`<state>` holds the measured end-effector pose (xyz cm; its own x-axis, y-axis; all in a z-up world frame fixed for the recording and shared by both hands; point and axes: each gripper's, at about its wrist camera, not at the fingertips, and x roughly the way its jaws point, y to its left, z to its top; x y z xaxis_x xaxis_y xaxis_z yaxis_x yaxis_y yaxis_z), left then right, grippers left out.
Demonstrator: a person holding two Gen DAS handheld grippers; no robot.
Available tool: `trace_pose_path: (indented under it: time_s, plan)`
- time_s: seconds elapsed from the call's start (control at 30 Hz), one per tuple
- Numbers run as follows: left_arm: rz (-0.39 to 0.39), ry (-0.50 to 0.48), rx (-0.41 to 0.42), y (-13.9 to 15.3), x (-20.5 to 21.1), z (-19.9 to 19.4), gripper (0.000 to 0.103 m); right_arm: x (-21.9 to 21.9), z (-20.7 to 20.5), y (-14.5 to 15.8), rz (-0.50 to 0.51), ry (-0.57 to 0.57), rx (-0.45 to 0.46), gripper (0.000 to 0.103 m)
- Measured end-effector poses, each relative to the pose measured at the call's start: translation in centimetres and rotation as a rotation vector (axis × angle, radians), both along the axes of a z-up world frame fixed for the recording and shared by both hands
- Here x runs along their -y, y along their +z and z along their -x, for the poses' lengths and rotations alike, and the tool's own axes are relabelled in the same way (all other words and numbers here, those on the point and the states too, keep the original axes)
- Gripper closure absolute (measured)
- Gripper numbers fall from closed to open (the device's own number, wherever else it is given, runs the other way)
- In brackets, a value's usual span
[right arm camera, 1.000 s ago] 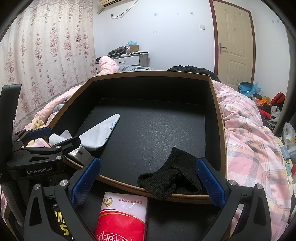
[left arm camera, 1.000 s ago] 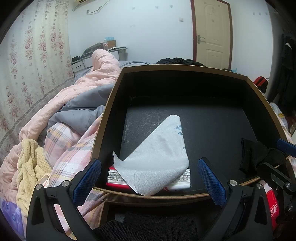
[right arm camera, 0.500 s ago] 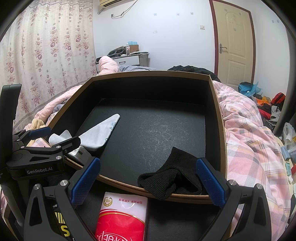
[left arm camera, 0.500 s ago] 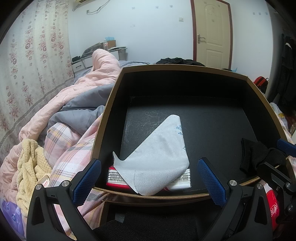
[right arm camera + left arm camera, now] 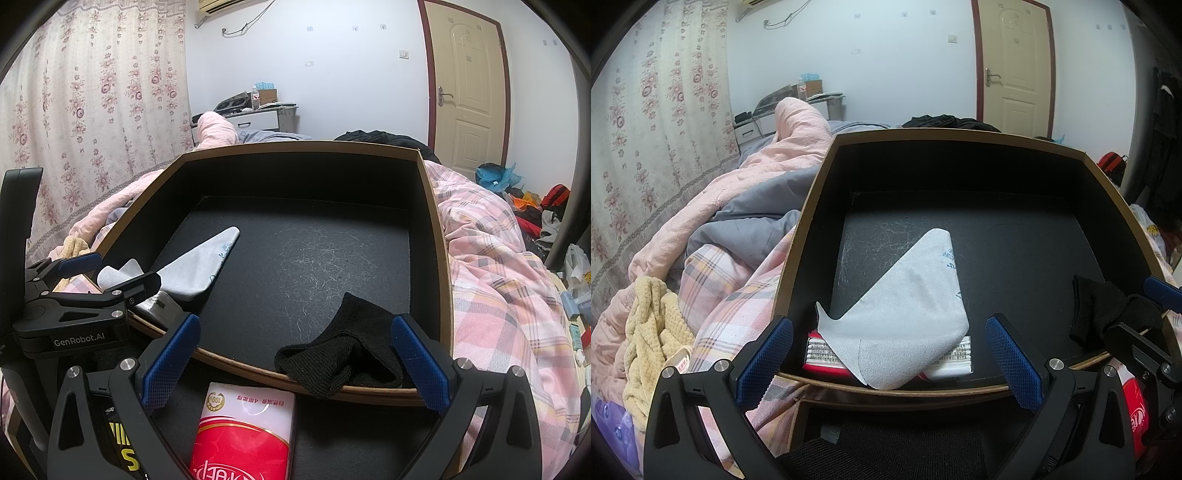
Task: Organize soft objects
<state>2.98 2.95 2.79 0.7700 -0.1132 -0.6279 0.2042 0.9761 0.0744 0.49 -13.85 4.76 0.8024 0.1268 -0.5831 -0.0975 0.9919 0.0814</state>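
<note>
A lived-in bedroom: rumpled pink quilt (image 5: pixel 701 236), floral curtain (image 5: pixel 92 110), panelled door (image 5: pixel 469 92)

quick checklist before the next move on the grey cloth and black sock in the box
1. Left tongs open and empty: ok.
2. Right tongs open and empty: ok.
3. Grey cloth lies flat inside the box: not ok, its near end is draped over a tissue pack.
4. Black sock fully inside the box: not ok, it hangs over the front rim.
5. Centre of the box floor free for placing: ok.
6. Whether the sock is a single one or a pair: cannot tell.
</note>
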Motion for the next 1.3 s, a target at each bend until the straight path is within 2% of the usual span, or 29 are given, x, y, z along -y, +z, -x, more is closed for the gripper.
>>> trace_pose_path:
  time_s: [0.33,1.3]
  plan:
    - [-0.013,0.031,-0.002,-0.11,0.22,-0.29,0.000,0.00,-0.03,0.02,0.000,0.000,-0.001,0.001]
    - [0.000,0.037,0.001,-0.34,0.08,-0.15,0.000,-0.08,-0.20,0.09,0.007,0.013,-0.016,0.001]
